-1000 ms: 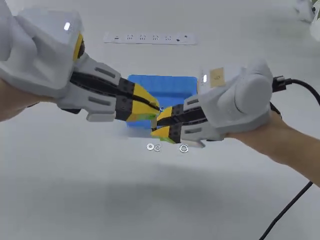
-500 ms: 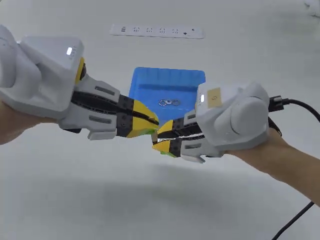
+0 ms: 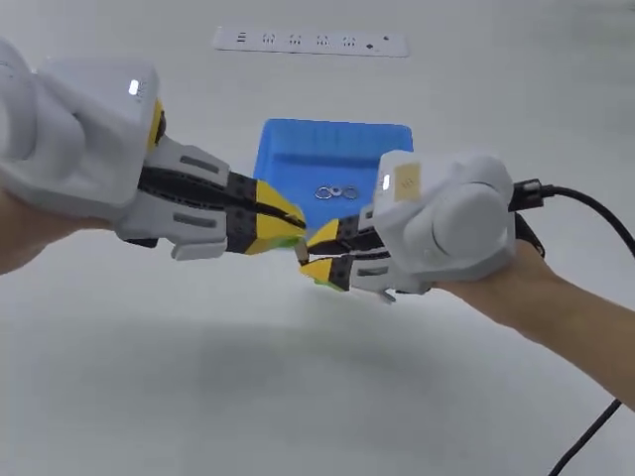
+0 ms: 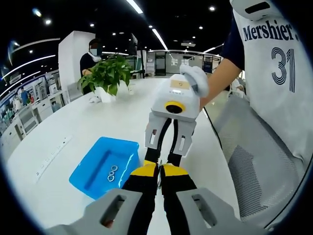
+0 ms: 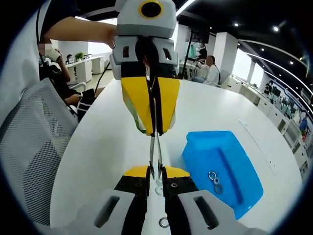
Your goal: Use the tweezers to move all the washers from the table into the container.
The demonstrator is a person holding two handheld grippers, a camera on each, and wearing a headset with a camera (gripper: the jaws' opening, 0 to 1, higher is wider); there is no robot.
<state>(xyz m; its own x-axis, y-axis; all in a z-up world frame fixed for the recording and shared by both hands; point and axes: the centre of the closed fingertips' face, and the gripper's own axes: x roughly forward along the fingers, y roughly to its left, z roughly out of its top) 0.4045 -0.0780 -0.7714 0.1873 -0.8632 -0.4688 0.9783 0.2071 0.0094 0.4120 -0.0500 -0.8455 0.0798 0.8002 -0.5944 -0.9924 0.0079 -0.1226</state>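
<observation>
The job looks partly done: three washers [image 3: 337, 191] lie together in the blue container [image 3: 293, 149], while at least two more washers [image 5: 159, 190] wait on the white table [image 3: 198, 377], so more trips are needed. The left gripper [image 3: 287, 223] has its yellow jaws pressed together on the tweezers [image 5: 155, 147], one jaw against each arm. The tweezers' thin end reaches in between the jaws of the right gripper [image 3: 319, 256]. Those jaws are drawn in narrowly on either side of it, but I cannot tell whether their pads actually press the metal. In the right gripper view, the loose washers lie at 6 o'clock from the tweezers' end, one just beyond it and the other further down between the jaws. The container sits at about 3 o'clock, near but apart. In the head view, the container is at 12 o'clock from where the two grippers meet. Whether the tweezers carry a washer is too small to tell.
</observation>
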